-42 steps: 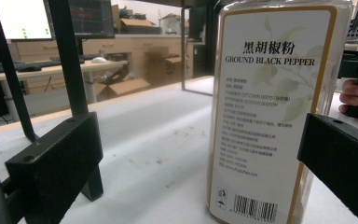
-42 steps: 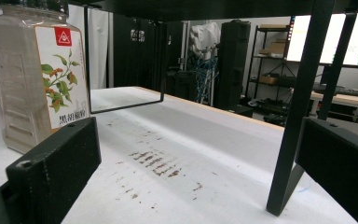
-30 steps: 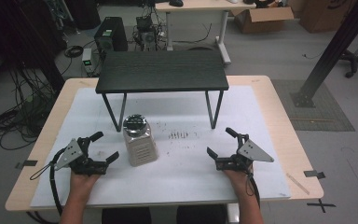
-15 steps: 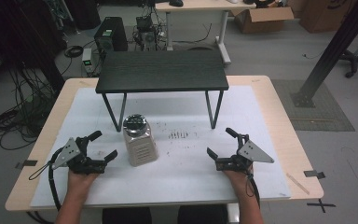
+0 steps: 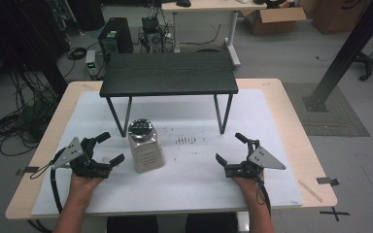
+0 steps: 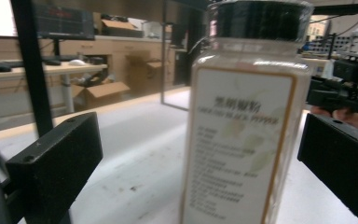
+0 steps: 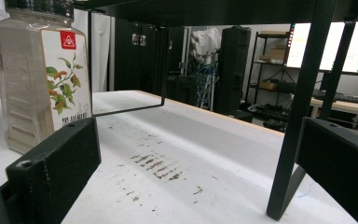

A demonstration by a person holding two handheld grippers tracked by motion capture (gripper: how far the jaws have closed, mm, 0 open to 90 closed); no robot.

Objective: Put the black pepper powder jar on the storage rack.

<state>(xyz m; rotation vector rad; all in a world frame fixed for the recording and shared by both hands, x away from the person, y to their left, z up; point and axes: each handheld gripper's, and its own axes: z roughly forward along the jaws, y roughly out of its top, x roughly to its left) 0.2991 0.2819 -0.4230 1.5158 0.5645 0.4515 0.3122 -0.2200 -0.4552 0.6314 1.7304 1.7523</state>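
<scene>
At the left of the table, the left gripper [image 5: 108,148] rests low on the white mat [image 5: 272,145] with its jaws spread wide and nothing between them. It points toward the tall clear plastic pepper jar with a black lid and cream label [image 5: 145,145], probably so that it can slide in around the jar's sides. In the left gripper view the jar [image 6: 242,135] stands upright, close ahead and between the lines of the two jaws, not yet touched by either, so a straight push forward looks like the likely next move.

The jar stands on the mat just in front of the left legs of the small black metal-legged shelf [image 5: 169,74], near its front edge but not under it as far as the high view shows. Its upright stance and flat sides should suit a side grasp.

Further right, dark scuff marks [image 5: 185,141] streak the mat.

At the right, the right gripper [image 5: 233,149] also lies on the mat, jaws parted and empty, well apart from the jar. It seems parked there to leave the left side free to work.
</scene>
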